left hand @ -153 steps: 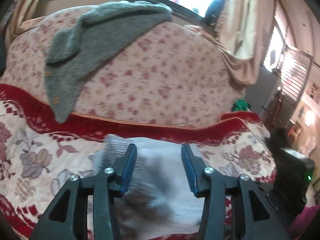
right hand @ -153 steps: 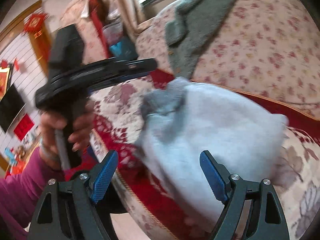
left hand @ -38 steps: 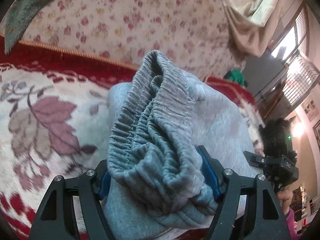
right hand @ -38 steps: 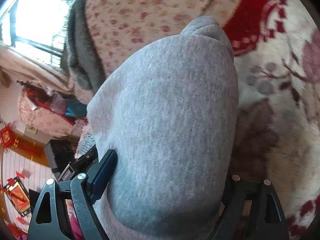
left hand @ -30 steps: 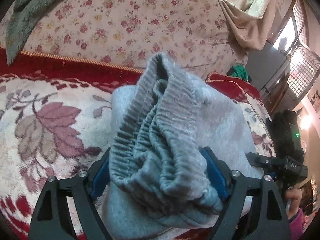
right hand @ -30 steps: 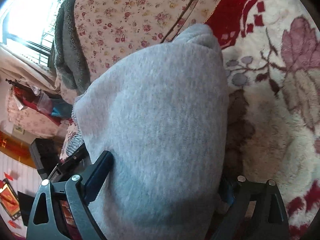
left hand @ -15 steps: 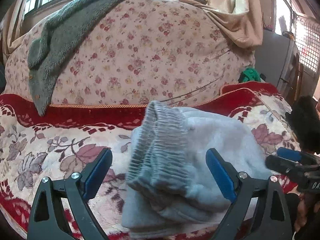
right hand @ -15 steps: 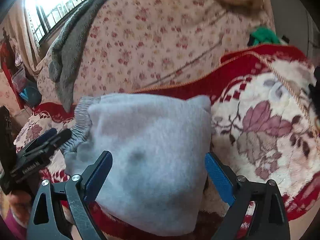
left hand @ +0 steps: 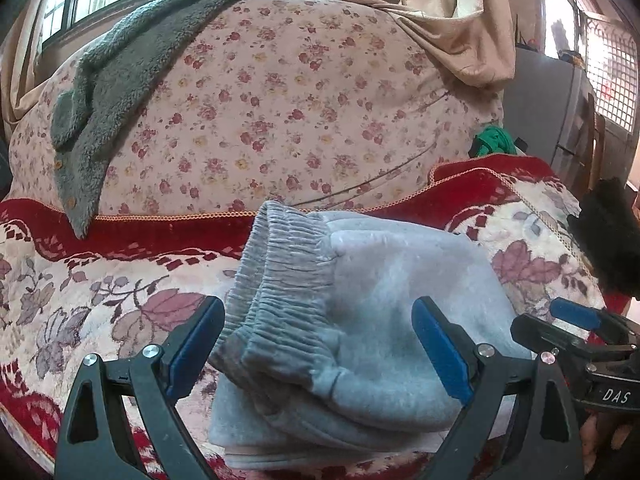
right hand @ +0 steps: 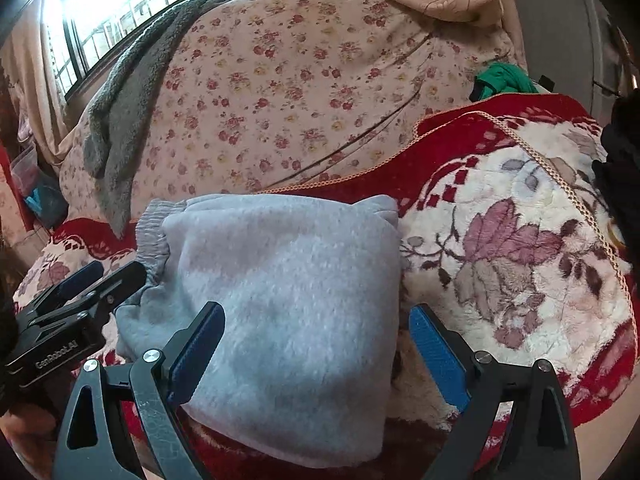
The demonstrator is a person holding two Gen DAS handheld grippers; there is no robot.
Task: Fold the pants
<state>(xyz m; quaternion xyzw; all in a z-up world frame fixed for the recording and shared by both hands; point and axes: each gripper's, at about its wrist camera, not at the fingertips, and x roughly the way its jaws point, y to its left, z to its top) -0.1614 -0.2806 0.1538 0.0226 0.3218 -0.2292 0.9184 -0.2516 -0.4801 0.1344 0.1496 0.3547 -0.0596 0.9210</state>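
— Change since a second ago? Left gripper (left hand: 316, 344) off the pale grey fleece pants (left hand: 360, 320): blue pads then pressed on the gathered elastic waistband (left hand: 280, 272), now spread wide, having just been opening, with the cloth lying low between them but untouched.

— Same on the other side? Right gripper (right hand: 316, 344) likewise released; jaws apart, no longer buried in the fleece, poised above and in front of the bundle's near edge.

— And the pants themselves? Resting as a compact folded stack on the red-and-cream floral plush blanket (left hand: 80, 300), just in front of the pink rose-print sofa back (left hand: 280, 100), waistband uppermost at the left end, layers showing along the near edge. Nothing lifting or sliding, as far as can be seen.

— Meaning for the task? Probably the last fold laid down and let go; folding looks finished or nearly so. Perhaps a pat to flatten the puffed-up top, since thick fleece tends to spring back.

— Anything else close by? Only the grey fuzzy cardigan (left hand: 120, 64) draped over the sofa back, well apart.
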